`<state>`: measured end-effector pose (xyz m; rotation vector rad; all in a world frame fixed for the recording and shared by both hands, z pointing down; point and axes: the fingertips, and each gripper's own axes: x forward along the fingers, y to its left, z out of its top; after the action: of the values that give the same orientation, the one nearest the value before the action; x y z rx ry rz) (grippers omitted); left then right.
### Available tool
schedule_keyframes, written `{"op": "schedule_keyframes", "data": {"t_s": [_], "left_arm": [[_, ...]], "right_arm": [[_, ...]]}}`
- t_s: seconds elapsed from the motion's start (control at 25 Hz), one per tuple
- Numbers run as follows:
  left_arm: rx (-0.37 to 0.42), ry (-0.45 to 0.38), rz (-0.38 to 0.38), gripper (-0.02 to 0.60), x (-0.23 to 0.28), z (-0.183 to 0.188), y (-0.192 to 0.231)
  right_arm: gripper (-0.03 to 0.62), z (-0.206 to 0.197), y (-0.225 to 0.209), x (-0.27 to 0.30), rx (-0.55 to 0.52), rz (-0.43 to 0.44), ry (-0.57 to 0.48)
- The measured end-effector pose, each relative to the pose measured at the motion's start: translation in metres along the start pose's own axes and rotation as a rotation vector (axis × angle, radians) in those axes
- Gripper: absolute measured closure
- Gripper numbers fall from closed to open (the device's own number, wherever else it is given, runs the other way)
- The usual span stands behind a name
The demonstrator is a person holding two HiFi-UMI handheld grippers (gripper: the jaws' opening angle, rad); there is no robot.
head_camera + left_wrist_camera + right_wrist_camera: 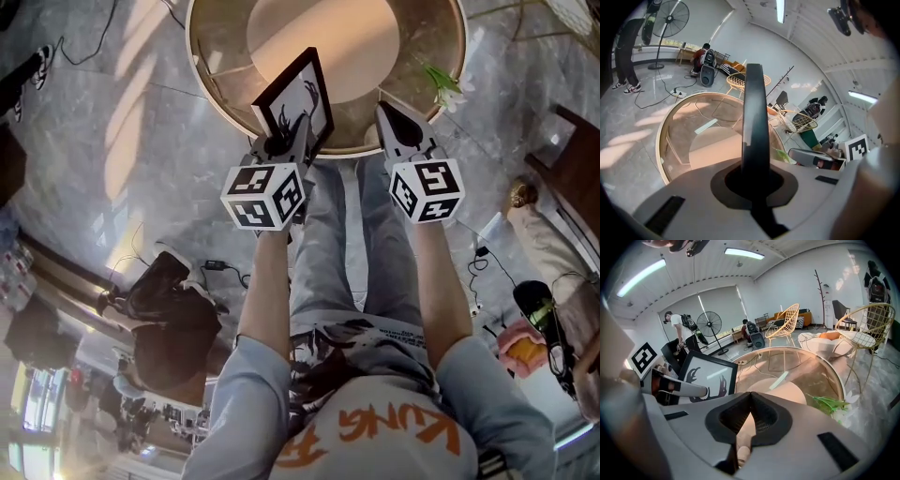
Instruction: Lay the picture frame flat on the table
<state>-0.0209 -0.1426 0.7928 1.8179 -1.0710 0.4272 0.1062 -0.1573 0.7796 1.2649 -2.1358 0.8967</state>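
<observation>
A black picture frame (298,98) with a white print of dark figures stands tilted on edge over the near rim of the round glass table (214,101). My left gripper (281,142) is shut on the frame's lower edge. In the left gripper view the frame (755,117) runs edge-on up from between the jaws of that gripper (754,180). My right gripper (398,120) hovers just right of the frame, shut and holding nothing. The right gripper view has the frame (710,378) at the left of my right gripper (750,397), with the table (836,376) beyond.
A green stem with white flowers (448,86) lies at the table's right edge. Cables and a dark bag (169,281) lie on the marble floor. Wire chairs (785,319), a standing fan (708,324) and people are farther off in the room.
</observation>
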Motion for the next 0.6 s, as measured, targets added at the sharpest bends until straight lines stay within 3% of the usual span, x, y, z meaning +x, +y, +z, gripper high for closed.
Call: {"op": "schedule_keyframes", "data": {"t_s": [0.28, 0.6], "left_arm": [[-0.115, -0.011, -0.146, 0.555, 0.033, 0.01, 0.009], [-0.206, -0.017, -0.211, 0.555, 0.071, 0.025, 0.013]], "right_arm": [[0.597, -0.01, -0.003, 0.018, 0.036, 0.006, 0.01], [0.595, -0.01, -0.011, 0.03, 0.046, 0.001, 0.014]]}}
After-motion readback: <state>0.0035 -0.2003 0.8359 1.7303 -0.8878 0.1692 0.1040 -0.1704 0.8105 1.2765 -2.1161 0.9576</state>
